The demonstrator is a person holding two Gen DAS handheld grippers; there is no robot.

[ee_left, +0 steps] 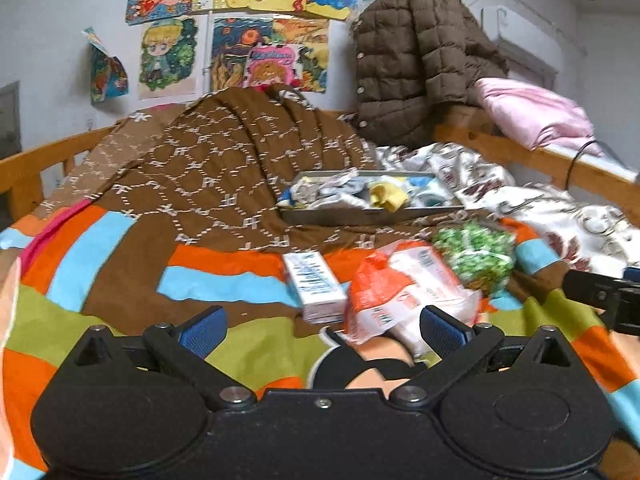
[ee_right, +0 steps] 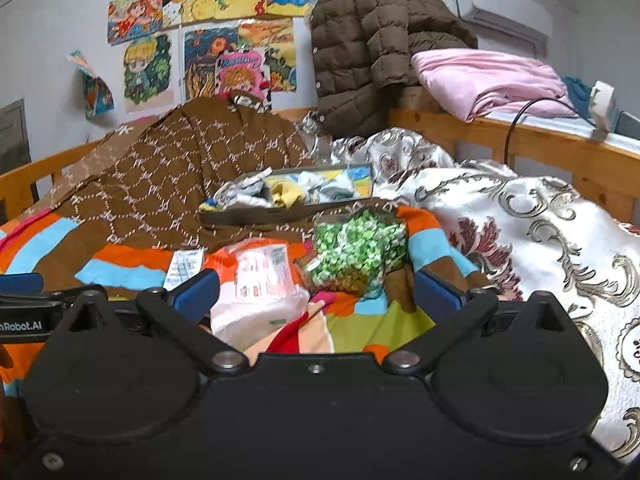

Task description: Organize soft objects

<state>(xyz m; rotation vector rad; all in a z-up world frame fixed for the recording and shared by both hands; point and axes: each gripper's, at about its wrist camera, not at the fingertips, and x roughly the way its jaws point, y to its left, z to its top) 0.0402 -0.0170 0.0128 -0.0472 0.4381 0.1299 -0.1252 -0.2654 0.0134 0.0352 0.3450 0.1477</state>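
Note:
A grey tray (ee_left: 372, 216) filled with socks and small soft items sits on the bed; it also shows in the right wrist view (ee_right: 280, 211). In front of it lie a green-white bag (ee_left: 474, 254) (ee_right: 356, 252), an orange-white soft pack (ee_left: 404, 292) (ee_right: 260, 280) and a white-blue box (ee_left: 316, 284) (ee_right: 186, 266). My left gripper (ee_left: 322, 330) is open, just short of the orange-white pack. My right gripper (ee_right: 316, 292) is open, just before the green-white bag and the pack.
The bed has a striped multicolour blanket (ee_left: 100, 264), a brown patterned cloth (ee_left: 224, 168) and a white floral quilt (ee_right: 520, 232). A brown puffer jacket (ee_right: 368, 40) and a pink blanket (ee_right: 488, 76) hang over the wooden bed rail (ee_right: 540, 148). Drawings cover the wall.

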